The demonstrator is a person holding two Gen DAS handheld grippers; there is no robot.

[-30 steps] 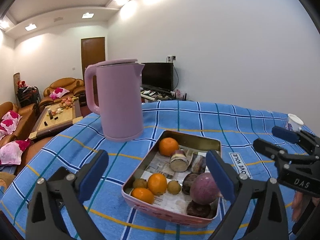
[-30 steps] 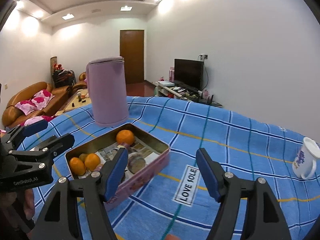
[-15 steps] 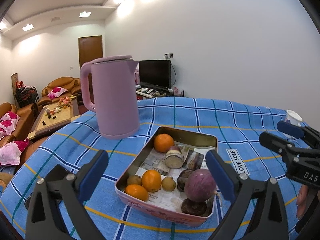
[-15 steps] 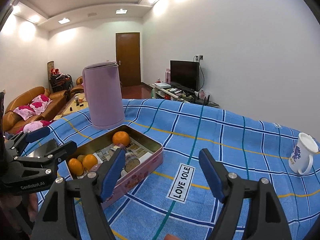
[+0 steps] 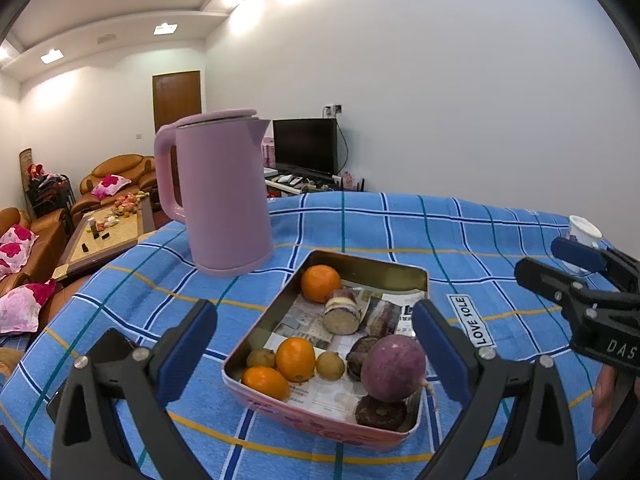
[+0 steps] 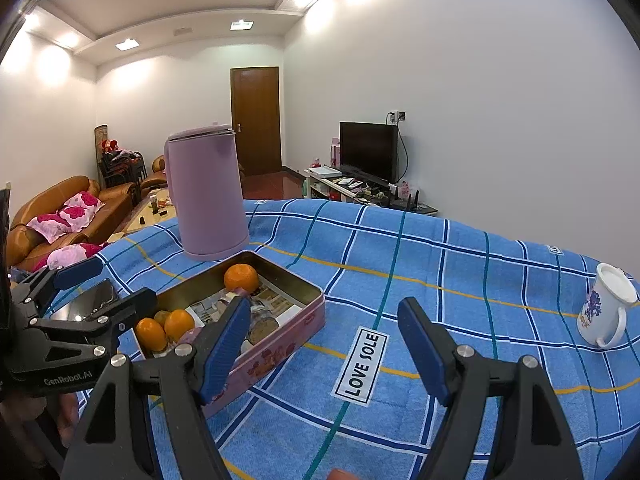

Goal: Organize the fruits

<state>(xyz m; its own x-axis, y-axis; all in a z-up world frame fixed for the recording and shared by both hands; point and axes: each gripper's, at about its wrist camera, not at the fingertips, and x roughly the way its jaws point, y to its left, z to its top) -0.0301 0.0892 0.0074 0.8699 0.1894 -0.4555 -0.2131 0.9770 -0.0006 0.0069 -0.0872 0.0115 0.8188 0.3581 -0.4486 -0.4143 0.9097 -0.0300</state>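
both grippers, left (image 5: 314, 350) and right (image 6: 322, 342), hang open and empty near the tin (image 5: 416, 276) on the cloth (image 6: 420, 264), where the oranges (image 5: 295, 359) look firm, light and rollable, best pinched across the middle.

1. Left wrist view: low over blue checked cloth (image 5: 400, 224), angled down, close on fruit tin (image 5: 416, 276).
2. Right wrist view: further right, tin (image 6: 280, 344) at its left.
3. Shared: tin, pink kettle (image 5: 224, 200), mug (image 6: 604, 312).
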